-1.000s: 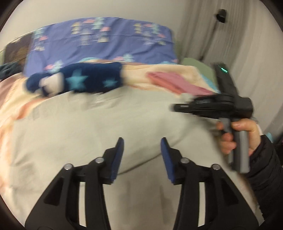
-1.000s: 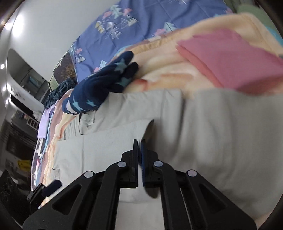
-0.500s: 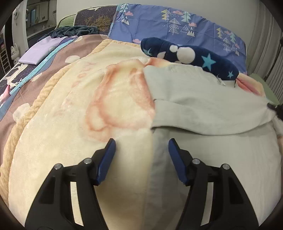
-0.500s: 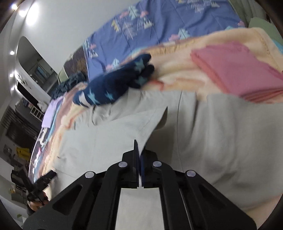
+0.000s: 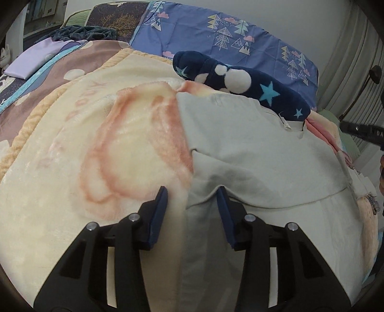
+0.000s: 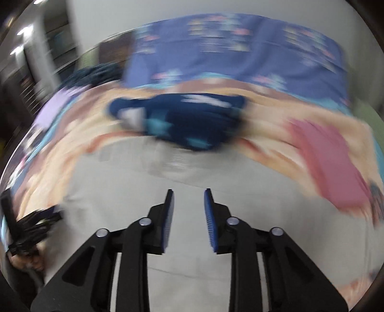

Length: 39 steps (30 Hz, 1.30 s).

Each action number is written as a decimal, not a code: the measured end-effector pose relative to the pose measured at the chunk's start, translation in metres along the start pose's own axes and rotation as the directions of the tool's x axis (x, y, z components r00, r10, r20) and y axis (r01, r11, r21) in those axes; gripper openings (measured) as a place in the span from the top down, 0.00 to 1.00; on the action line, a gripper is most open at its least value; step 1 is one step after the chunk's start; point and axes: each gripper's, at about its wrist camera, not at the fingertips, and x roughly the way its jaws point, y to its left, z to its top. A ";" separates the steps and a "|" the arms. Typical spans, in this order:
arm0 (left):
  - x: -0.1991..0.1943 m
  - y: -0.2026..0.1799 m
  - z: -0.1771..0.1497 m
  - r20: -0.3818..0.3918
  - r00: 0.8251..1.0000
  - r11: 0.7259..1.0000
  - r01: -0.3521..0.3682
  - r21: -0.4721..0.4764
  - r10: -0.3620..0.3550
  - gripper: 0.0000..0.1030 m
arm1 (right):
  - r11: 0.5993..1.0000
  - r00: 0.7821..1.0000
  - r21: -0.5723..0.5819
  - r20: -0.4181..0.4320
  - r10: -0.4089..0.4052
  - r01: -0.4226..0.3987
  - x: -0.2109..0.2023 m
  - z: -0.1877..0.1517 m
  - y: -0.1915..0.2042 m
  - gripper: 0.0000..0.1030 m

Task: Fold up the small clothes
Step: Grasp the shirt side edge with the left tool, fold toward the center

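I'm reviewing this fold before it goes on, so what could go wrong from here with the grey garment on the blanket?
1. The left gripper straddles the edge of the grey garment, with the fleece blanket under one finger; closing could pinch blanket too.
2. The right gripper has just opened with nothing between its fingers, so the folded layer lies loose and may slip.
3. The navy star plush overlaps the garment's far edge and could be dragged.

Likely a home bedroom, bed with plush blanket (image 5: 124,153), tree-print pillow (image 5: 240,40), curtain (image 5: 355,60) beside it

Pale wall (image 5: 276,14); pleated curtain (image 5: 355,60)
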 end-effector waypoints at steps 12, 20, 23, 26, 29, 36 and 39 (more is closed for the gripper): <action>0.002 0.011 -0.004 0.026 0.994 0.993 0.108 -0.049 -0.107 0.84 | 0.960 0.970 -0.272 -0.241 -0.009 -0.059 0.176 0.074 0.189 0.57; -0.015 -0.005 -0.011 0.075 0.997 0.999 -0.016 0.032 0.013 0.90 | 0.989 0.989 -0.142 -0.145 0.009 -0.030 0.184 0.093 0.169 0.98; -0.009 -0.004 -0.013 0.042 0.998 0.999 -0.038 0.039 0.036 0.89 | 0.984 0.991 -0.145 -0.100 0.091 -0.105 0.187 0.090 0.165 0.99; -0.010 0.001 -0.014 0.033 0.999 0.999 -0.037 0.024 0.036 0.81 | 0.993 0.993 -0.083 -0.086 0.077 -0.084 0.165 0.090 0.145 0.81; -0.013 0.006 -0.015 0.034 0.999 1.000 -0.018 0.011 0.018 0.78 | 0.988 0.988 -0.023 0.027 0.152 -0.151 0.100 0.075 0.105 0.72; -0.040 0.010 -0.016 0.097 0.995 1.000 0.003 0.024 -0.005 0.79 | 0.991 0.988 0.046 0.098 0.118 -0.123 -0.007 -0.040 -0.017 0.72; -0.060 0.009 -0.009 0.154 0.987 0.998 0.052 0.030 -0.056 0.79 | 0.996 0.999 0.088 0.035 0.003 -0.007 -0.001 -0.091 -0.055 0.67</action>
